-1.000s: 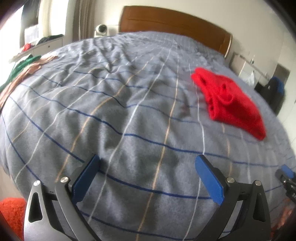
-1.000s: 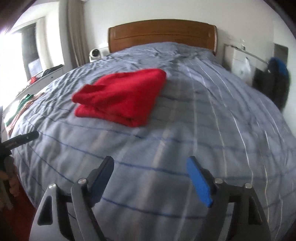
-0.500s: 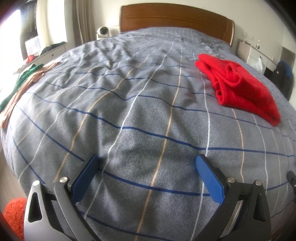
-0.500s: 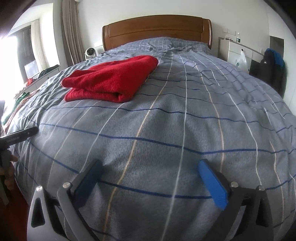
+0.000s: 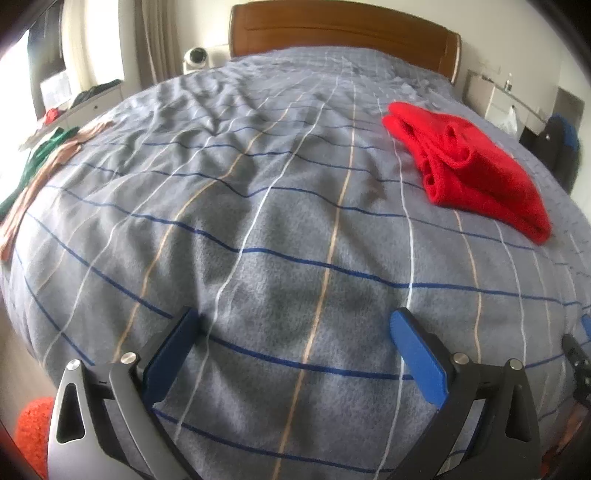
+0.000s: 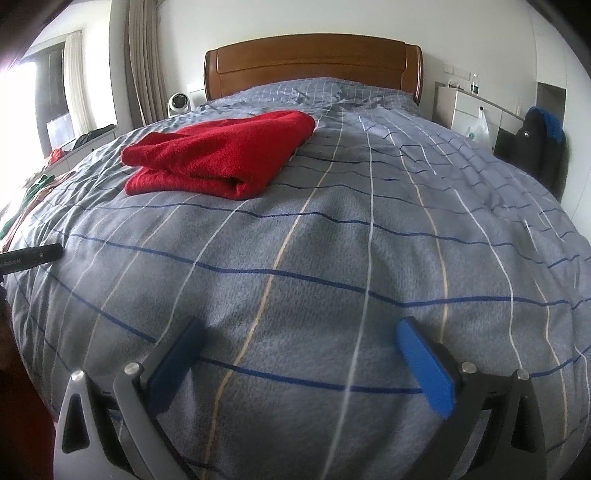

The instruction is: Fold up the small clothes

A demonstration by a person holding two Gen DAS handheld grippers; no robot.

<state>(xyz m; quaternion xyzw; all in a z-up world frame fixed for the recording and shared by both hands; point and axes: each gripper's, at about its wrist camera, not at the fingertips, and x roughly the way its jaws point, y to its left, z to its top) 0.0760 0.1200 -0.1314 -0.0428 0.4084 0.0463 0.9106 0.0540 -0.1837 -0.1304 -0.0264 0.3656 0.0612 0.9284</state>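
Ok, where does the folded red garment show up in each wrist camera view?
Left wrist: folded red garment at upper right, lying on the grey checked bedspread.
Right wrist: the garment at upper left of centre, on the same bedspread.
Shared landmark: wooden headboard at the top in both.

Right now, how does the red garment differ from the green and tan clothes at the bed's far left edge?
The red garment is folded into a compact, thick stack; the green and tan clothes lie loose in long strips. The red garment sits well onto the striped duvet, nearer the headboard; the green and tan clothes lie along the bed's edge. The red garment is one solid colour; the others mix two. Both rest on the bed, clear of either gripper's fingers.
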